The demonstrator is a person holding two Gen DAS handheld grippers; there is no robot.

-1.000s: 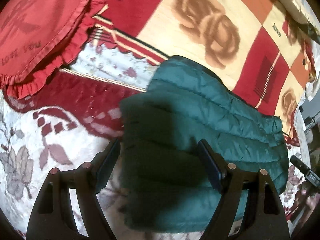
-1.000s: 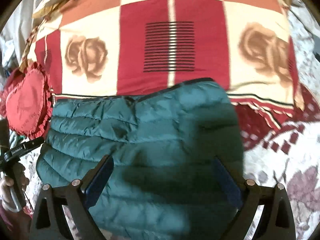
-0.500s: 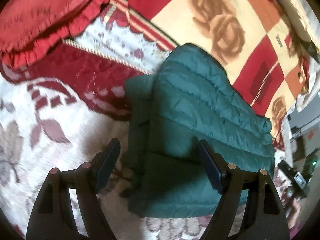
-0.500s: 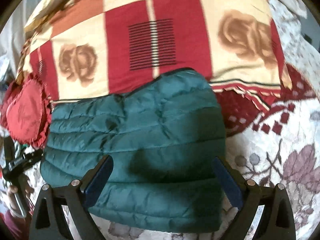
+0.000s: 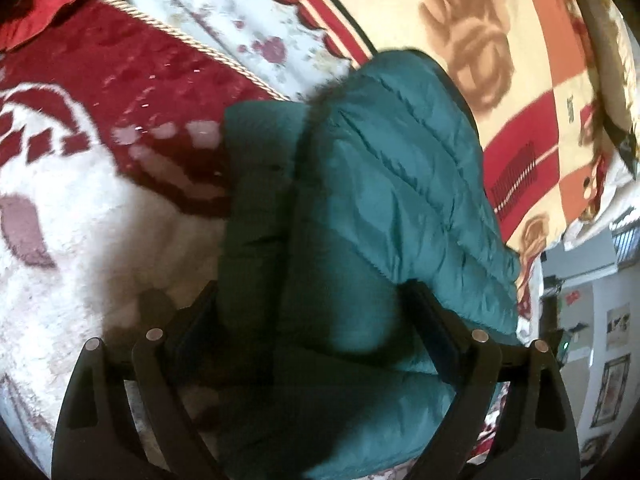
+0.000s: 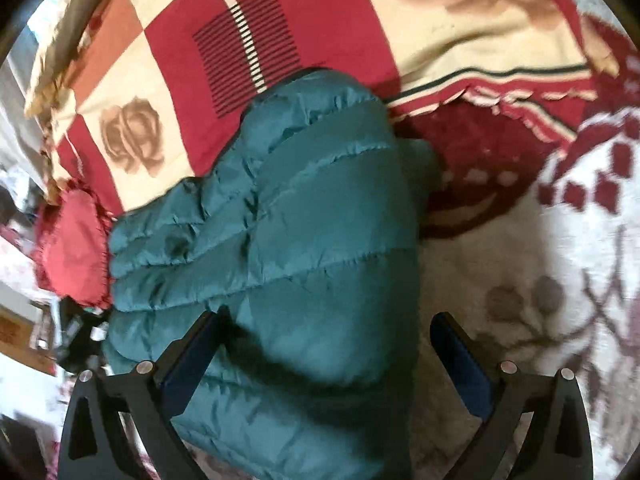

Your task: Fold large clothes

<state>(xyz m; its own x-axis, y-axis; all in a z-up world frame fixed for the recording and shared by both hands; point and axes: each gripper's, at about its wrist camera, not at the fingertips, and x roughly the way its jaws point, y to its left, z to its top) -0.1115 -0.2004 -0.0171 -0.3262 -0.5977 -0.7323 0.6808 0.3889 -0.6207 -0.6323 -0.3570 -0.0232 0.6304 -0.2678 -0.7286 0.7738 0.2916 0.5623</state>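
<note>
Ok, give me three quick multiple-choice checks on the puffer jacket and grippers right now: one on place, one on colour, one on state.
1. The teal quilted puffer jacket lies on:
A. a patterned bed blanket
B. a wooden floor
C. a chair

2. The ruffled cushion is:
A. blue
B. red
C. white

3. The right gripper is:
A. shut on the jacket
B. open
C. out of view

Answers: A, the rose-and-check blanket surrounds it; B, red fabric beside the jacket; B, fingers spread wide, like the left gripper.

Rose-print blanket [image 6: 320, 20] over red/white floral bedspread [image 5: 60, 240], w/ red ruffled cushion [image 6: 72, 248] at edge.
</note>
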